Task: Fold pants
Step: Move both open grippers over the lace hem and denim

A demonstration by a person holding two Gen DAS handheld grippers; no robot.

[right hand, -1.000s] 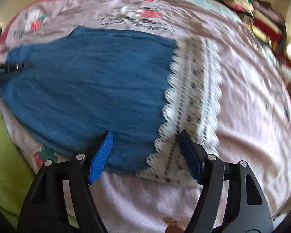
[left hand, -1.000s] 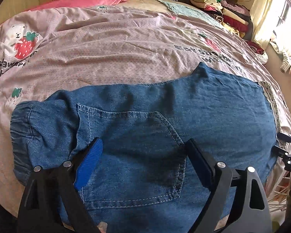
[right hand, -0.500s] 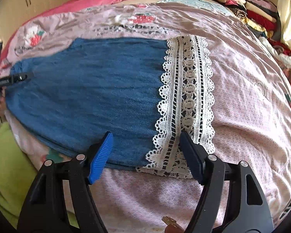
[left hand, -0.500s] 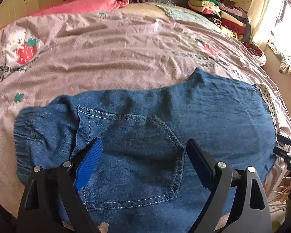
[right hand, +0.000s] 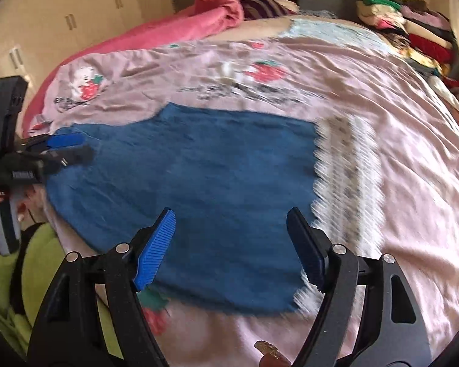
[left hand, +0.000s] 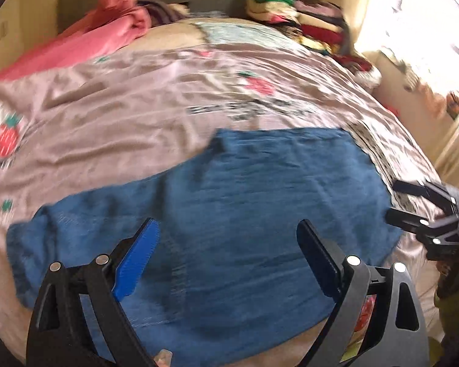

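Note:
Blue denim pants (left hand: 244,214) lie flat across the near part of the bed, waistband at the left, white lace hem (right hand: 348,183) at the right. They also show in the right wrist view (right hand: 199,183). My left gripper (left hand: 226,257) is open and empty above the pocket area. My right gripper (right hand: 231,241) is open and empty above the leg, left of the lace hem. Each gripper shows in the other's view: the right one (left hand: 413,205) at the hem end, the left one (right hand: 67,150) at the waistband end. Both views are motion-blurred.
The bed has a pink strawberry-print cover (left hand: 137,116). A pink blanket (left hand: 107,33) lies at the head. Folded clothes are stacked at the far right (left hand: 300,15). A green cloth (right hand: 21,275) hangs by the near left edge. Wardrobe doors (right hand: 70,21) stand at left.
Both grippers have pulled back and lifted from the pants, staying open. The left view has shifted right, the right view has shifted left along the leg. The pants have not moved.

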